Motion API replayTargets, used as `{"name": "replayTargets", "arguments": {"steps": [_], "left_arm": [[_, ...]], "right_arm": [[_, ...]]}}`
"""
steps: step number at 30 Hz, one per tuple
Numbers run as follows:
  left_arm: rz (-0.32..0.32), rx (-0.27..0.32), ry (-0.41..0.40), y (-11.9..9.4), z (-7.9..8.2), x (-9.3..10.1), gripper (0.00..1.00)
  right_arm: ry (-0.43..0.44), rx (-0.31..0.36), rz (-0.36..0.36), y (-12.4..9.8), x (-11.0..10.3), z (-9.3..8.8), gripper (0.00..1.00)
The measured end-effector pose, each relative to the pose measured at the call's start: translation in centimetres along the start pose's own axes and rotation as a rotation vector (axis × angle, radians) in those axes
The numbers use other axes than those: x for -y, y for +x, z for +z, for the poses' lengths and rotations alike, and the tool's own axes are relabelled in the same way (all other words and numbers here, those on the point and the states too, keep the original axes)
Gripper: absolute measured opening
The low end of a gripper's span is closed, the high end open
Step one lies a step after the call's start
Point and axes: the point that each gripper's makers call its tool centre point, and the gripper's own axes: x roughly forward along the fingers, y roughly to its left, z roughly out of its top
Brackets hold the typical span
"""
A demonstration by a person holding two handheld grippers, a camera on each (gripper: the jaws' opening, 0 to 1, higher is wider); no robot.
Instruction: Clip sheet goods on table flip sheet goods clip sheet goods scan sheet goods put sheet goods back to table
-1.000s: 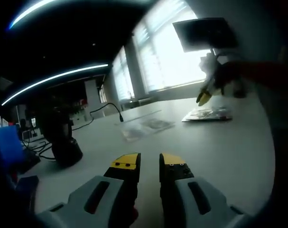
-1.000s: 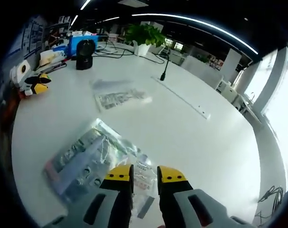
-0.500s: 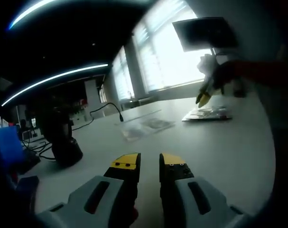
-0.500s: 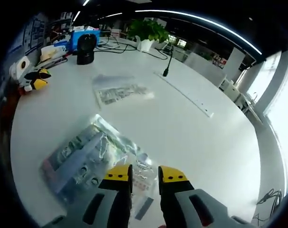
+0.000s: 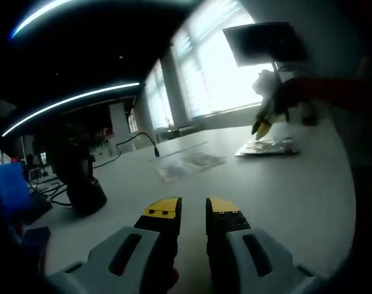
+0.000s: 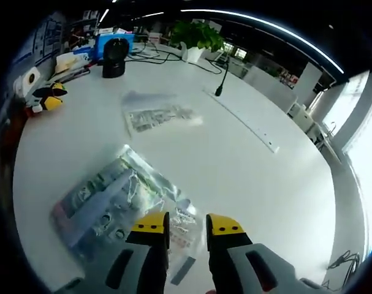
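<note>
A clear plastic bag of printed sheet goods (image 6: 106,205) lies flat on the white table (image 6: 253,184), just in front of and under my right gripper (image 6: 187,225). Its jaws stand narrowly open over the bag's near corner. In the left gripper view the same bag (image 5: 268,147) lies at the far right, with the right gripper (image 5: 262,127) hanging just above it. A second flat pack (image 6: 158,115) lies further along the table, and appears as the pack (image 5: 189,162) mid-table. My left gripper (image 5: 193,211) rests low over the table, slightly open and holding nothing.
A black scanner stand (image 6: 115,58) stands at the far end by a blue box (image 6: 115,40); the scanner (image 5: 81,184) is left of my left gripper. A gooseneck microphone (image 6: 222,76), a potted plant (image 6: 195,37) and a long table strip (image 6: 241,122) lie beyond.
The right gripper has shifted slightly over the bag; in the left gripper view it dips a little lower toward it. The left gripper has not moved.
</note>
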Motion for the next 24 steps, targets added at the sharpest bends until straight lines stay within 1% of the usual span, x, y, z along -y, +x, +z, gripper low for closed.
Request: {"name": "replayTargets", "arguments": {"steps": [4,8,11,14,20,22,24], "left_arm": [[0.001,-0.001,0.002,0.0,0.0,0.0,0.08],[0.001,-0.002,0.002,0.0,0.0,0.0,0.08],[0.002,-0.002,0.002,0.0,0.0,0.0,0.08],[0.001,-0.002,0.002,0.0,0.0,0.0,0.08],[0.0,-0.002,0.003,0.0,0.0,0.0,0.08],[-0.001,-0.002,0.005,0.0,0.0,0.0,0.08],[0.0,-0.003,0.006,0.1,0.0,0.0,0.08]], "right_arm": [[0.007,-0.009,0.006,-0.1,0.5,0.0,0.2],[0.012,-0.05,0.006,0.2,1.3,-0.8,0.2],[0.018,-0.066,0.013,0.2,1.7,-1.2,0.2],[0.021,-0.079,0.038,0.5,1.4,-1.4,0.2],[0.023,-0.099,0.057,1.0,1.6,-1.8,0.2],[0.012,-0.109,0.071,1.3,1.3,-2.1,0.19],[0.005,-0.114,0.083,1.4,1.0,-2.2,0.16]]}}
